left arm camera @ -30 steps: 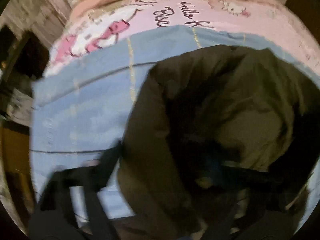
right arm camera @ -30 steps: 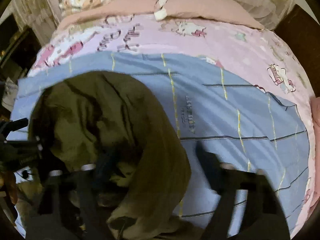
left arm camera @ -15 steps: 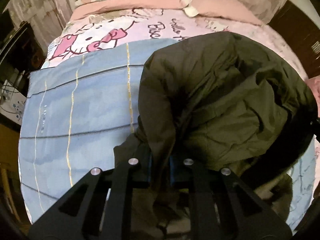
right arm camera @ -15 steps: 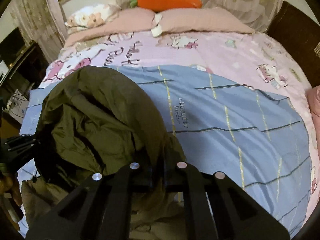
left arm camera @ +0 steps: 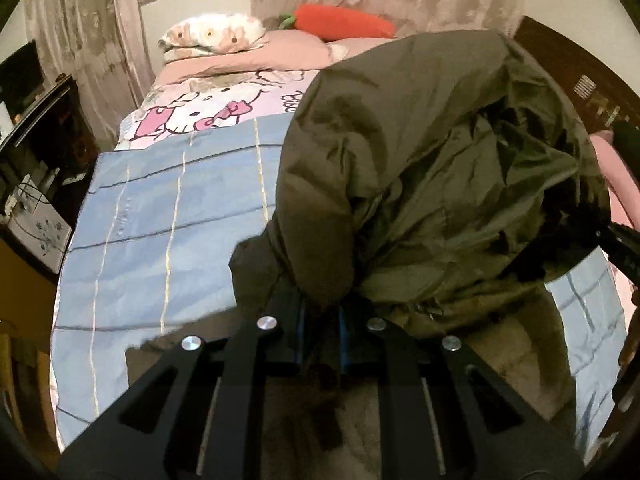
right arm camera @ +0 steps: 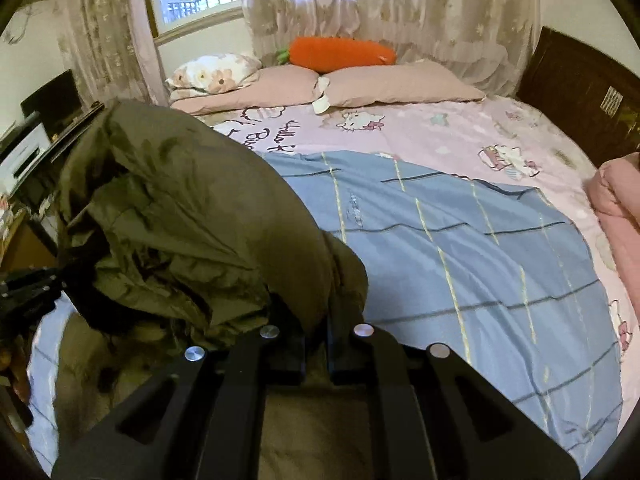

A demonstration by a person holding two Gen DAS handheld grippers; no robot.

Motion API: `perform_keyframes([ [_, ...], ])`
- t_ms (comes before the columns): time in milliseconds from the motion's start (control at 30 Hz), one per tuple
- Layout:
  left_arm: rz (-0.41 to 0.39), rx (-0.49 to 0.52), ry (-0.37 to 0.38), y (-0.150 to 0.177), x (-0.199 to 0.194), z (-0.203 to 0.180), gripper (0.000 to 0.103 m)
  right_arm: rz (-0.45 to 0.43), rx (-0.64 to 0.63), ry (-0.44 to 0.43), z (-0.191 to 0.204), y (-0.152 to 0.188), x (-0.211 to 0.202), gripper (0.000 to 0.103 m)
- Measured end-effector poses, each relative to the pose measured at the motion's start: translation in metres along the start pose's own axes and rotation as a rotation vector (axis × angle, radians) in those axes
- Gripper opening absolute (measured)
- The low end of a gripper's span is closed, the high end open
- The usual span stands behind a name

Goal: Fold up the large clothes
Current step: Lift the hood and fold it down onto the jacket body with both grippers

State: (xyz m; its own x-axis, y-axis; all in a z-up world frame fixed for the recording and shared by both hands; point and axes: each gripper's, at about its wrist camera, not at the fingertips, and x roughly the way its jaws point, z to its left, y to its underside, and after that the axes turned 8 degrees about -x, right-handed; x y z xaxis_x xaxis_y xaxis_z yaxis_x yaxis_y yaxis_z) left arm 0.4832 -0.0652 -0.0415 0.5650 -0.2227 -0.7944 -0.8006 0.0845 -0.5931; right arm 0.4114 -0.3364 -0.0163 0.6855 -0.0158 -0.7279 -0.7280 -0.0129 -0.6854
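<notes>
1. Both grippers were clamped on the same olive-green padded jacket (left arm camera: 432, 168): the left gripper (left arm camera: 322, 332) had its fingers drawn nearly together on a thick roll of the fabric, and the right gripper (right arm camera: 316, 344) pinched another bunch of it just as tightly.
2. Between the two grips the jacket hung in the air above the near end of the blue checked sheet (right arm camera: 460, 248), bulging up in a crumpled hump, while its lower part sagged down toward the sheet below the grippers.
3. The right gripper showed at the right edge of the left wrist view, and the left gripper at the left edge of the right wrist view, so the garment was stretched loosely sideways between them.
4. Its long axis therefore appeared to run left to right across the sheet, though which end was collar and which was hem could not be told from the bunched cloth.
5. Folding seemed to be at an early stage: no flat panel or crease was visible, and the jacket had not yet been spread out.
6. Laying it flat on the sheet, smoothing it and making the folds remained to be done.
</notes>
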Motion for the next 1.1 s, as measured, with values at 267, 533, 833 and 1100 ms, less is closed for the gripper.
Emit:
perform_keyframes([
  [267, 0.022, 0.055, 0.014, 0.085, -0.015, 0.005, 0.017, 0.051, -0.036, 0.008, 0.006, 0.079, -0.016, 0.007],
  [533, -0.023, 0.137, 0.013, 0.147, -0.025, 0.013, 0.101, 0.130, -0.088, -0.055, 0.018, 0.138, -0.013, 0.069],
  [833, -0.027, 0.247, -0.001, 0.197, -0.119, 0.009, 0.101, 0.068, -0.009, -0.163, 0.021, 0.132, -0.103, 0.089],
  [1100, -0.101, -0.031, 0.053, 0.118, -0.096, -0.020, 0.101, -0.041, -0.031, -0.147, 0.072, 0.095, -0.084, 0.089],
])
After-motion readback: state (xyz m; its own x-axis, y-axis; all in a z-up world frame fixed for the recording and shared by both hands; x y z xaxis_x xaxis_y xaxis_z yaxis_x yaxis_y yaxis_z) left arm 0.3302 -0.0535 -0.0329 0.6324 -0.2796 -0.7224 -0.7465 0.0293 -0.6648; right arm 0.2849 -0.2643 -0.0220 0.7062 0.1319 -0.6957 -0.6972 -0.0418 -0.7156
